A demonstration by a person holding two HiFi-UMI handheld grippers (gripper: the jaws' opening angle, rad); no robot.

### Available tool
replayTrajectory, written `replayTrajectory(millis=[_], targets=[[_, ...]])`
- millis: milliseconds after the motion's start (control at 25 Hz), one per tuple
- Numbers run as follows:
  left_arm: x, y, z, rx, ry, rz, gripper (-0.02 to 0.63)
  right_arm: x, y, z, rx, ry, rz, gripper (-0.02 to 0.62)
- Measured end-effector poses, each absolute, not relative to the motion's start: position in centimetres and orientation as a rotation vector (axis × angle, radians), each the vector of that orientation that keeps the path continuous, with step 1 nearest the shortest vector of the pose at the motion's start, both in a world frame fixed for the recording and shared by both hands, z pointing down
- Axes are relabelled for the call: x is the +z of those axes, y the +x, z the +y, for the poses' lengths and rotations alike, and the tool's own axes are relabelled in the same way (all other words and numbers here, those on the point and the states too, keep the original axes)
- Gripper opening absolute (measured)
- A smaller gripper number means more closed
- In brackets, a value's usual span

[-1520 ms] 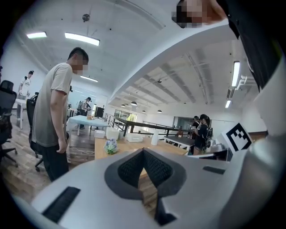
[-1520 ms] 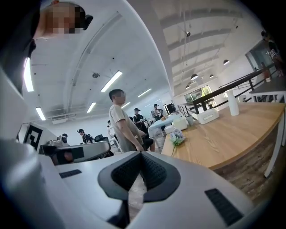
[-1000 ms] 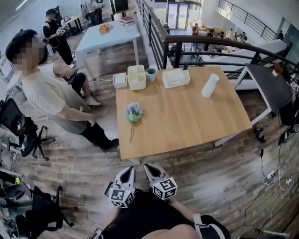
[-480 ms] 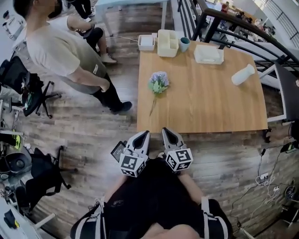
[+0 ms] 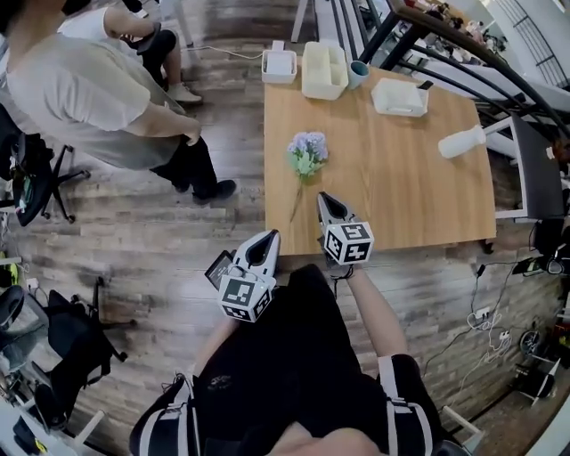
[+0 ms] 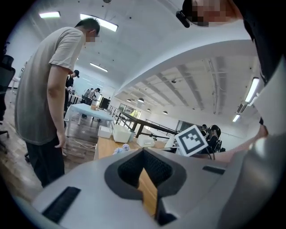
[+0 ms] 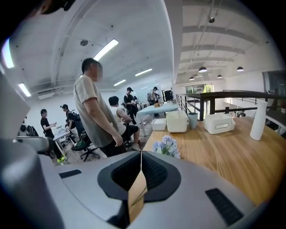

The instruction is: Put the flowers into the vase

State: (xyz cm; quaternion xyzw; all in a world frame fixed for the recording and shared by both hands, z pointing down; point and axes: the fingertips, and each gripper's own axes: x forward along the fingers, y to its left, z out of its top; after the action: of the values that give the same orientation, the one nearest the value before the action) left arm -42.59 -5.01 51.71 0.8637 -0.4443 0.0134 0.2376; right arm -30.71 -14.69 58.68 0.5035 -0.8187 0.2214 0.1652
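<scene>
A bunch of pale purple flowers (image 5: 307, 153) lies on the wooden table (image 5: 401, 196) near its left edge, with the thin stem pointing at the near edge. The white vase (image 5: 463, 141) stands at the table's right side, far from the flowers. My right gripper (image 5: 328, 200) is shut and empty, over the near edge just right of the stem end. My left gripper (image 5: 270, 239) hangs off the table's near left corner, over the floor, shut on nothing. In the right gripper view the flowers (image 7: 166, 146) lie just beyond the closed jaws (image 7: 141, 154) and the vase (image 7: 258, 120) stands far right.
A person in a beige shirt (image 5: 80, 98) stands left of the table. Along the far edge sit a small white bin (image 5: 279, 65), a taller white bin (image 5: 323, 69), a teal cup (image 5: 358, 71) and a white box (image 5: 399, 96). A black railing (image 5: 419, 27) runs behind.
Both grippers have moved forward toward the table. The right one now reaches over the near edge beside the stem; the left one trails by the corner. Both stay shut.
</scene>
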Motion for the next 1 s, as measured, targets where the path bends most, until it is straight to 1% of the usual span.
replayTrajectory(millis=[120,200,240,280,320,440,640,800,1000], targets=[[52.4,-43.4,-5.9,0.03,2.338,-1.217,0.026,61.6,-31.2,-18.7,0.659,1.373,-2.235,0.018],[52.7,-44.1,-6.6,0.026,2.316,-1.231,0.026,63.7,-31.2,-20.8,0.743,1.358,-2.17,0.02],[52.8,-44.3,-7.1,0.022,2.305,-1.241,0.026,64.8,-31.1,-21.7,0.804,1.351,-2.136,0.057],[52.9,-44.6,-7.5,0.016,2.295,-1.252,0.026,65.9,-30.9,-22.5,0.87,1.345,-2.1,0.122],[52.9,-44.8,-7.9,0.009,2.286,-1.263,0.026,66.9,-30.6,-23.1,0.929,1.348,-2.06,0.143],[53.2,-45.8,-8.9,-0.008,2.256,-1.3,0.026,69.1,-29.7,-25.1,1.047,1.382,-1.964,0.243],[53.7,-46.5,-10.3,-0.029,2.204,-1.336,0.026,72.0,-30.8,-27.3,1.35,1.286,-1.88,0.33],[54.0,-46.9,-10.6,-0.021,2.184,-1.351,0.026,74.0,-31.1,-28.5,1.365,1.22,-1.786,0.348],[54.8,-47.8,-11.0,0.013,2.159,-1.386,0.026,76.7,-30.9,-29.4,1.314,1.213,-1.684,0.348]])
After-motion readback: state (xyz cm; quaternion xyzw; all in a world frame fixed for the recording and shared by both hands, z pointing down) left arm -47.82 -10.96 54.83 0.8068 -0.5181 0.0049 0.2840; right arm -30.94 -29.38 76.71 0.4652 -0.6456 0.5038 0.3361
